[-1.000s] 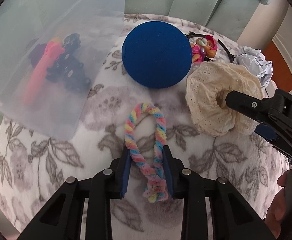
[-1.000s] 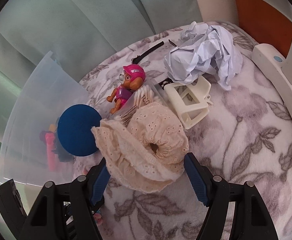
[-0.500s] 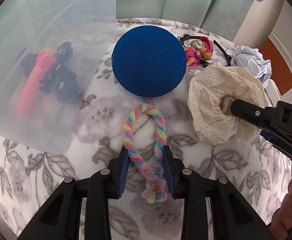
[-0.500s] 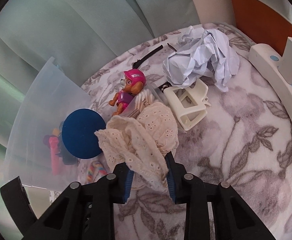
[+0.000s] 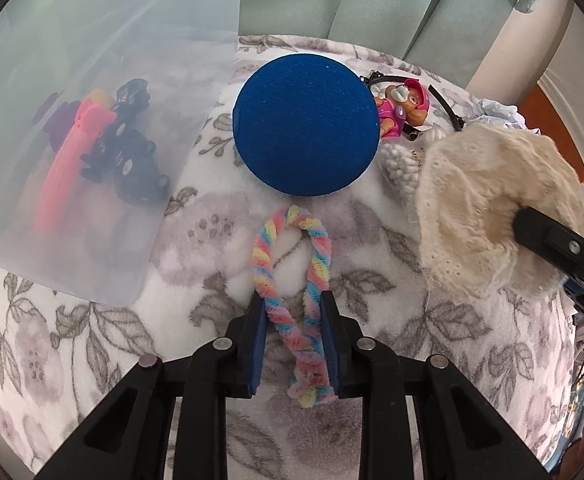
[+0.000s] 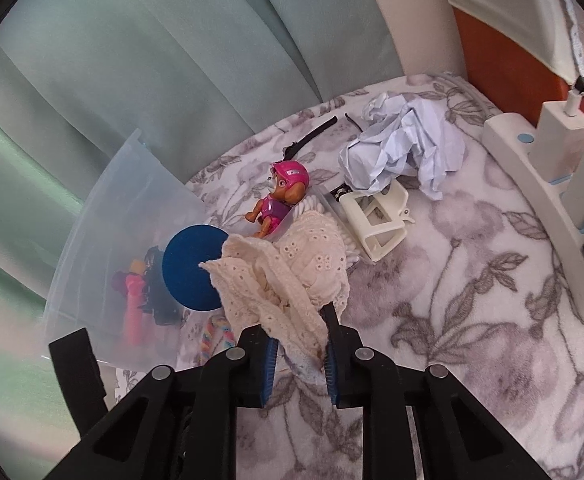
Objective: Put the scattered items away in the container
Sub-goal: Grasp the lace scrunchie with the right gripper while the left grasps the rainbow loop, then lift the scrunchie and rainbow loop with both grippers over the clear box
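Jaws clamp fuzzy twisted loop [image 5: 292, 280]; lacy cream scrunchie [image 6: 288, 272] pinched.

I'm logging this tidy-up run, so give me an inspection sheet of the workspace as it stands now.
Surface: floral blanket.
Job's things: translucent container holds a pink clip and dark pieces; blue disc, toy pup, white hair clip lie outside.
Clutter: crumpled paper.
Grippers: left claw shut on rainbow twist; right claw shut on cream scrunchie, both having just closed.
Cables: power strip with plugged chargers.
Surroundings: green curtain.
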Motion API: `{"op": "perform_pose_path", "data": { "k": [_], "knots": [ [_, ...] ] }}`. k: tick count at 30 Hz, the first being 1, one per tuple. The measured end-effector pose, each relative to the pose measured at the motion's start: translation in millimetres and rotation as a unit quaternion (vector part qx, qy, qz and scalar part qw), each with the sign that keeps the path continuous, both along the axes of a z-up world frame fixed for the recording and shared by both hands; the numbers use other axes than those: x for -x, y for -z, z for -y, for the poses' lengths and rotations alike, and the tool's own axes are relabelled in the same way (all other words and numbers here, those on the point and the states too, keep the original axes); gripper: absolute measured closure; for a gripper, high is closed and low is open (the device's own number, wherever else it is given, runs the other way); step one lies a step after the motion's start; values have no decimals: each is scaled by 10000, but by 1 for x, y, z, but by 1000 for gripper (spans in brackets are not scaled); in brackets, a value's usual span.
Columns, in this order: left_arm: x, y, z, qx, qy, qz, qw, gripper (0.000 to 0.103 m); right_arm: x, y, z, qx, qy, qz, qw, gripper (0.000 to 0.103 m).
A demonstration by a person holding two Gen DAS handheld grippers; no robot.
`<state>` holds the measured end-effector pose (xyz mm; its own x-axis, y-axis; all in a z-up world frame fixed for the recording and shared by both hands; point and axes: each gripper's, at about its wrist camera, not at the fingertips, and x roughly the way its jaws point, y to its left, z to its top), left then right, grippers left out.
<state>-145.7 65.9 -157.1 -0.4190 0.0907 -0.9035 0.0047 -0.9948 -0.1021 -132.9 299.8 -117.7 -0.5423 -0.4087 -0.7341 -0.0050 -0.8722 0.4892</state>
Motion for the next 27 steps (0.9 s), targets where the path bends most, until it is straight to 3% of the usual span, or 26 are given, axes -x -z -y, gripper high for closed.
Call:
{"op": "perform_pose_path", "data": {
  "k": [13,27],
  "knots": [
    [-10,-16,1,-180,227,93,9995,81,-37,-40,-14,40,304,-348,9989,82],
    [-33,-92,-22,-478,775,-704,9933,81,-74,-93,-29,83,639,-914,9937,81]
  ]
}}
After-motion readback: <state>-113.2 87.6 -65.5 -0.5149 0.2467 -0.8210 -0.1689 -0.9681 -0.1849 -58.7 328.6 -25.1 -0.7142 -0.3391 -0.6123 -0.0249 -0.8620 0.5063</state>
